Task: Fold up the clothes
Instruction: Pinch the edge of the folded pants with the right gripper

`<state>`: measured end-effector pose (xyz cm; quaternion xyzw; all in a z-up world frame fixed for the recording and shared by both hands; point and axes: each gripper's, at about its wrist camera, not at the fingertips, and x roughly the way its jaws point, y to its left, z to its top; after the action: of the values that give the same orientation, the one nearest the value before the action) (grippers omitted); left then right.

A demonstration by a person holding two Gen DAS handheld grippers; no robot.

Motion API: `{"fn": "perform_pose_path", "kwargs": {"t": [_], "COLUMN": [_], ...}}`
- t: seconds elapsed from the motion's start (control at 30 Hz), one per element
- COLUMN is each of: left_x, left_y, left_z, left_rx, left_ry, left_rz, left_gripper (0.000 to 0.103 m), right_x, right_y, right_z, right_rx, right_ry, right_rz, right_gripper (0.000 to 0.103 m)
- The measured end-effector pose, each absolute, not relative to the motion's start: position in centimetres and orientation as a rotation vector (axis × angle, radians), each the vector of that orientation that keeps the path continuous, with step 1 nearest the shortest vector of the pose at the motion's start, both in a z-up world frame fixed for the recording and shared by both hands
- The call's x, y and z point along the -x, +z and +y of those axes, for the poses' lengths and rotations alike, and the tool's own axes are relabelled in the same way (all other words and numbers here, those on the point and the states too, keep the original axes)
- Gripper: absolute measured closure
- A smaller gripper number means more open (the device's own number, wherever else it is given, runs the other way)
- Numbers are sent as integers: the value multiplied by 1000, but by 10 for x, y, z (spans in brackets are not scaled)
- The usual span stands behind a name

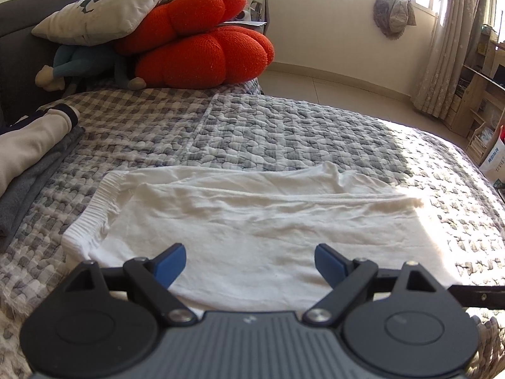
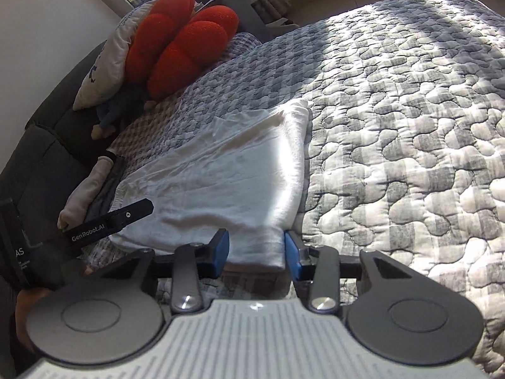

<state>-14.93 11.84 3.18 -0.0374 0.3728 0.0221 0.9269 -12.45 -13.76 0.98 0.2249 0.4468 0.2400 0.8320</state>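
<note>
A white garment (image 1: 252,221) lies folded flat on the grey checked quilt (image 1: 284,132), its ribbed band at the left. My left gripper (image 1: 249,252) hovers over the garment's near edge, jaws wide open and nothing between them. In the right wrist view the same garment (image 2: 214,173) runs away from me, half in sunlight. My right gripper (image 2: 255,243) straddles its near right corner, with one blue pad on each side of the folded cloth, which does not look squeezed. One black finger of the left gripper (image 2: 126,218) reaches in over the garment's left edge.
A stack of folded clothes (image 1: 28,158) sits at the bed's left edge. An orange knitted cushion (image 1: 195,41), a beige pillow (image 1: 110,9) and a plush toy (image 1: 72,63) crowd the headboard. Wooden shelves (image 1: 479,94) stand past the bed's far right.
</note>
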Motion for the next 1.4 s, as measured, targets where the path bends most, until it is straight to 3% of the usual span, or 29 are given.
{"fn": "perform_pose_path", "kwargs": {"t": [0.13,0.43,0.5,0.53,0.63,1.17,1.4], "left_x": [144,147,147,148,149,149,145], "left_y": [21,20,21,22,23,26,35], "left_z": [118,112,112,112,111,111,140], "left_rx": [83,40,42,40,35,46,193], "left_ry": [36,46,43,41,35,25,17], "left_rz": [831,819,816,814,807,801,806], "left_gripper": [13,13,13,13,13,13,13], "right_x": [121,114,116,117,120,116,114], "right_y": [7,-1,5,8,15,25,39], "right_z": [-150,-158,-154,-151,-145,-127,-108], "right_rx": [-593,-686,-627,-604,-566,-488,-447], "right_ry": [522,503,499,504,526,551,595], "right_rz": [957,951,925,912,879,810,743], "right_gripper": [72,70,75,83,88,91,92]}}
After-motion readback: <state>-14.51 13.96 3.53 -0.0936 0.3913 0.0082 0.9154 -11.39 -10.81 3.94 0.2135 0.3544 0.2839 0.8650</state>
